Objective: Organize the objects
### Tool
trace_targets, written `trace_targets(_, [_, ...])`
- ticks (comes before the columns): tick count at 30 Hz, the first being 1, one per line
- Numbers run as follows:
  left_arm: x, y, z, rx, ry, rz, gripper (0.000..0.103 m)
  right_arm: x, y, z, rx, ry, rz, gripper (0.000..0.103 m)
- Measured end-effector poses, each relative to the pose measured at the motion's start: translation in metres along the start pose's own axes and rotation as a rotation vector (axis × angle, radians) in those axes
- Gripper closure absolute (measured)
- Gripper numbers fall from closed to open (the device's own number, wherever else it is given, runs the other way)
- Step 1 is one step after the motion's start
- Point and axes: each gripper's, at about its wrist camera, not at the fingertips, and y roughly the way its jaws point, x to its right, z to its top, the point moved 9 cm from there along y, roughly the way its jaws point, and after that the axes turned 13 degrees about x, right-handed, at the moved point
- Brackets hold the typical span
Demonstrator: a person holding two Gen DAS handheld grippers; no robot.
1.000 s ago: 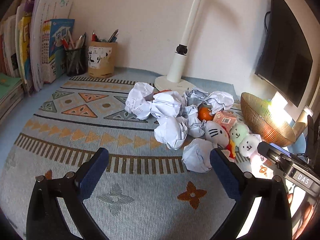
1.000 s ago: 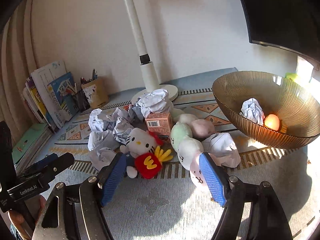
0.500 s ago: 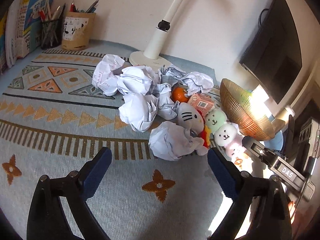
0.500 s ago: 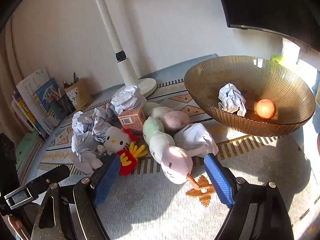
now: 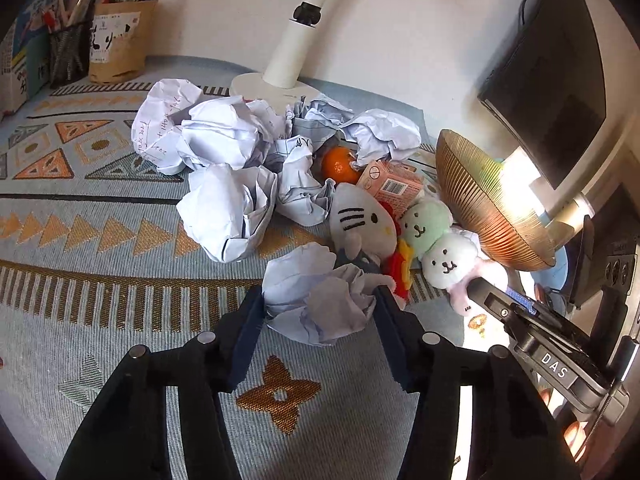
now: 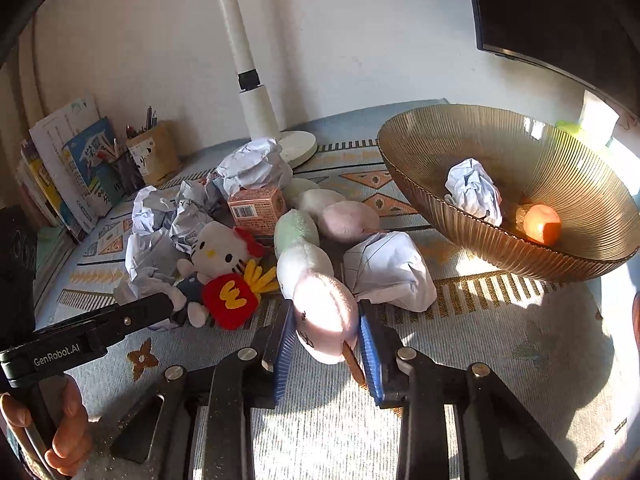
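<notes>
The left hand-held gripper (image 5: pixel 320 308) is closing on a crumpled paper ball (image 5: pixel 316 300), and its pads touch both sides. The right hand-held gripper (image 6: pixel 326 332) squeezes the pink end of a plush dango toy (image 6: pixel 324 320). Both lie on the patterned surface (image 5: pixel 120 312), near the ribbed bowl (image 6: pixel 420 184).

A heap of paper balls (image 5: pixel 224 148) and plush toys (image 6: pixel 224 252) lies on the mat (image 5: pixel 100 248), before the lamp base (image 5: pixel 272 88); right of it stands the bowl (image 6: pixel 580 252), holding a paper ball (image 6: pixel 474 190) and an orange (image 6: pixel 542 224).
</notes>
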Motion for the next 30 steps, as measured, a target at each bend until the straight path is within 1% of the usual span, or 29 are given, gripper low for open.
trace_targets(2, [0.007,-0.010,0.001,0.018,0.022,-0.044,0.054,-0.004,-0.009,0.001,-0.001,0.006,0.022,0.073])
trace_targets(4, [0.015,-0.028,0.004,0.057,0.054,-0.087,0.054,-0.005,-0.026,0.000,-0.014,0.045,0.054,0.073])
trace_targets(6, [0.019,-0.043,0.007,0.089,0.084,-0.105,0.054,-0.006,-0.042,-0.005,-0.044,0.100,0.090,0.073])
trace_targets(7, [0.019,-0.048,0.007,0.102,0.094,-0.104,0.054,-0.007,-0.049,-0.009,-0.063,0.144,0.114,0.073])
trace_targets(10, [0.013,-0.047,0.008,0.120,0.110,-0.063,0.054,-0.012,-0.058,-0.031,-0.120,0.301,0.181,0.073])
trace_targets(11, [0.011,-0.043,0.006,0.113,0.098,-0.058,0.054,-0.013,-0.059,-0.036,-0.130,0.333,0.185,0.073])
trace_targets(12, [0.009,-0.038,0.004,0.105,0.082,-0.063,0.054,-0.014,-0.059,-0.041,-0.130,0.329,0.174,0.073])
trace_targets(14, [0.005,-0.035,0.001,0.097,0.075,-0.051,0.054,-0.010,-0.061,-0.044,-0.128,0.267,0.116,0.072])
trace_targets(15, [0.005,-0.038,0.003,0.114,0.074,-0.054,0.054,-0.007,-0.063,-0.045,-0.133,0.237,0.093,0.071])
trace_targets(16, [0.005,-0.039,0.003,0.121,0.070,-0.068,0.054,-0.005,-0.064,-0.046,-0.142,0.205,0.086,0.066])
trace_targets(17, [0.005,-0.039,0.001,0.114,0.065,-0.074,0.054,-0.006,-0.064,-0.046,-0.154,0.168,0.086,0.058])
trace_targets(18, [0.004,-0.037,0.001,0.107,0.060,-0.069,0.054,-0.007,-0.065,-0.046,-0.161,0.127,0.084,0.052])
trace_targets(19, [0.003,-0.036,0.001,0.106,0.055,-0.060,0.054,-0.008,-0.065,-0.046,-0.161,0.082,0.080,0.034])
trace_targets(20, [0.003,-0.036,0.001,0.108,0.053,-0.061,0.054,-0.009,-0.065,-0.047,-0.163,0.035,0.071,0.027])
trace_targets(21, [0.003,-0.037,0.002,0.110,0.052,-0.066,0.054,-0.011,-0.065,-0.045,-0.152,-0.010,0.061,0.027])
trace_targets(24, [0.004,-0.038,0.001,0.113,0.052,-0.070,0.054,-0.020,-0.060,-0.042,-0.139,-0.135,0.098,0.027])
trace_targets(26, [0.004,-0.037,0.001,0.109,0.056,-0.065,0.054,-0.022,-0.051,-0.043,-0.148,-0.210,0.093,0.027])
trace_targets(28, [0.004,-0.037,0.000,0.106,0.063,-0.060,0.054,-0.026,-0.042,-0.047,-0.164,-0.253,0.125,0.027])
trace_targets(30, [0.005,-0.037,0.000,0.106,0.070,-0.059,0.054,-0.028,-0.034,-0.050,-0.175,-0.262,0.140,0.027])
